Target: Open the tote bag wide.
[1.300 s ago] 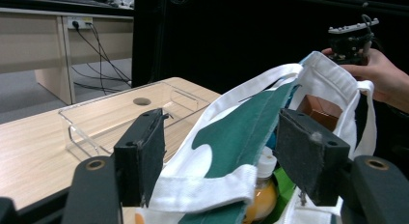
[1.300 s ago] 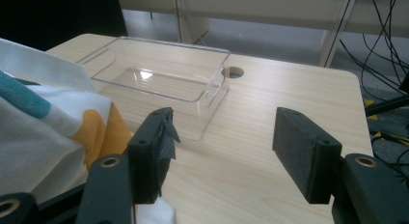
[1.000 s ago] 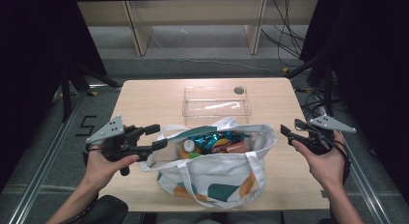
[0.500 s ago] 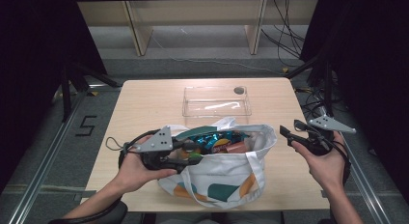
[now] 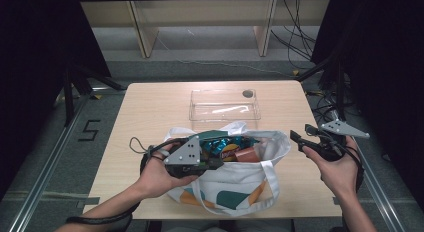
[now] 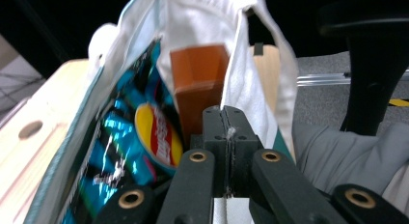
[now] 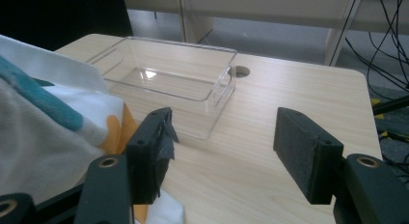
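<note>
A white tote bag point(image 5: 235, 187) with teal and orange patches lies open on the wooden table point(image 5: 150, 117). Inside it are a shiny blue snack packet point(image 6: 120, 151), a yellow-and-red chips can point(image 6: 156, 137) and a brown box point(image 6: 197, 79). My left gripper point(image 5: 217, 164) is at the bag's near-left rim. Its jaws have just been closing and now stand pressed together point(image 6: 224, 122) with a sliver of the white rim cloth point(image 6: 241, 89) caught in the seam. My right gripper point(image 5: 300, 132) hovers just right of the bag, open with nothing between its pads point(image 7: 226, 137).
A clear plastic tray point(image 5: 225, 104) stands empty behind the bag, and the right gripper view has it beyond the jaws point(image 7: 169, 79). A round hole point(image 5: 247, 93) marks the table by the tray's far right corner. Cables lie on the floor at the right.
My left gripper moved right from beside the bag to its near rim, and its jaws went from open to closed. The right gripper stayed put.
</note>
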A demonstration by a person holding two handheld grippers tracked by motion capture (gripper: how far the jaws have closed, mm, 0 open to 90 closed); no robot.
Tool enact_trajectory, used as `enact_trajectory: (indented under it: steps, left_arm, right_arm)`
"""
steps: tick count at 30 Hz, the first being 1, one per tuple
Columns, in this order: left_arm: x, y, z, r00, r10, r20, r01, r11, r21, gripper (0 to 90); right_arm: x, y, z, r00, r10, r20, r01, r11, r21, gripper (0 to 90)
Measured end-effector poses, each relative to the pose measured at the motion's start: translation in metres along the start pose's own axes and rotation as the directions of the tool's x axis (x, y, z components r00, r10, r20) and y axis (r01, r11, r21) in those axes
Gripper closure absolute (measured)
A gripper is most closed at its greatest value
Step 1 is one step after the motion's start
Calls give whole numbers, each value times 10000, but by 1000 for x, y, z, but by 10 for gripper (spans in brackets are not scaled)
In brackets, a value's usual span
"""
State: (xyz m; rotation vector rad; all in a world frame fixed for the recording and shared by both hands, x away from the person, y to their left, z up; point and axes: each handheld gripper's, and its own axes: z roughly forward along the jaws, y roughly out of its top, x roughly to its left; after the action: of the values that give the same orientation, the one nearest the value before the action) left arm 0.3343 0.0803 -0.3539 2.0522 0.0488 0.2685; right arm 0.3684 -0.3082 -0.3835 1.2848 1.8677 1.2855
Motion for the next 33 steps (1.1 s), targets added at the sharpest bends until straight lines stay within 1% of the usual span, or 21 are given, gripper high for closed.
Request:
enact_trajectory:
  steps: [2, 3, 4, 5, 7, 10, 11, 12, 13, 14, 15, 16, 17, 19, 20, 25, 26, 27, 28, 30, 33]
  left_arm:
    - [-2, 2, 1, 9999, 20, 136, -20, 10000, 31, 886]
    - [-6, 2, 6, 9992, 135, 383, -141, 9998, 163, 886]
    - [-9, 2, 8, 9986, 166, 495, -178, 9996, 239, 887]
    - [-9, 2, 8, 9986, 166, 495, -178, 9996, 239, 887]
    - [-15, -2, 15, 9972, 61, 751, -96, 9989, 457, 887]
    - [-18, -5, 18, 9959, 103, 898, -151, 9985, 533, 888]
    - [-21, -6, 20, 9955, 39, 946, -97, 9981, 606, 887]
    - [-25, -9, 23, 9948, 13, 1018, -88, 9972, 737, 888]
    - [-25, -9, 23, 9948, 13, 1018, -88, 9972, 737, 888]
    - [-27, -13, 27, 9937, 16, 1120, -123, 9954, 950, 888]
    - [-28, -15, 29, 9932, -111, 1156, -5, 9950, 998, 888]
    - [-28, -15, 29, 9932, -111, 1156, -5, 9950, 998, 888]
    - [-30, -20, 34, 9932, -295, 1122, 165, 9932, 1151, 888]
    - [-31, -22, 36, 9931, -395, 1102, 258, 9920, 1232, 888]
    - [-33, -28, 42, 9922, -499, 1139, 344, 9904, 1340, 888]
    - [-36, -42, 55, 9924, -639, 1047, 453, 9842, 1713, 888]
    - [-37, -48, 61, 9931, -615, 1001, 409, 9797, 1962, 887]
    - [-37, -48, 61, 9931, -615, 1001, 409, 9797, 1962, 888]
    - [-37, -52, 64, 9913, -809, 1041, 588, 9781, 1998, 888]
    - [-38, -56, 67, 9907, -864, 1051, 631, 9762, 2076, 887]
    - [-38, -60, 71, 9905, -977, 965, 755, 9745, 2113, 886]
  right_arm:
    - [0, 0, 0, 10000, 1, 2, -1, 10000, 6, 396]
    - [-3, 0, 1, 9997, -255, -64, 255, 9997, -39, 396]
    - [-1, -1, 2, 10000, -84, 42, 85, 9999, -89, 396]
    - [-1, -1, 1, 9999, -95, 48, 95, 10000, -18, 395]
    - [-1, -1, 1, 10000, -34, -17, 34, 10000, 93, 394]
    - [-1, -2, 2, 9998, -207, -7, 207, 9998, 23, 394]
    - [1, -2, 2, 10000, 56, -35, -55, 9999, 155, 394]
    - [0, -2, 2, 9999, -108, 0, 108, 9999, 75, 394]
    - [0, -2, 2, 9999, -108, 0, 108, 9999, 75, 394]
    - [0, -1, 2, 10000, -81, -3, 81, 9999, 122, 393]
    - [-1, -1, 4, 9998, -161, -123, 162, 9999, 52, 393]
    - [1, -2, 4, 10000, -41, -36, 42, 10000, 16, 393]
    - [1, -2, 4, 10000, -33, -39, 33, 10000, 34, 392]
    - [2, -2, 3, 9999, -37, -134, 39, 9999, 158, 392]
    - [3, -2, 3, 9997, 141, -179, -137, 9996, 243, 392]
    - [4, -2, 4, 9998, 71, -173, -70, 9999, 95, 391]
    - [4, -3, 4, 9997, -124, -216, 126, 9999, 93, 390]
    - [4, -3, 4, 9997, -124, -216, 126, 9999, 93, 390]
    - [5, -2, 3, 9999, -9, -137, 11, 9998, 185, 390]
    - [8, -1, 2, 9996, 77, -276, -71, 9998, 206, 389]
    - [10, 0, 1, 9995, -49, -312, 56, 9997, 224, 389]
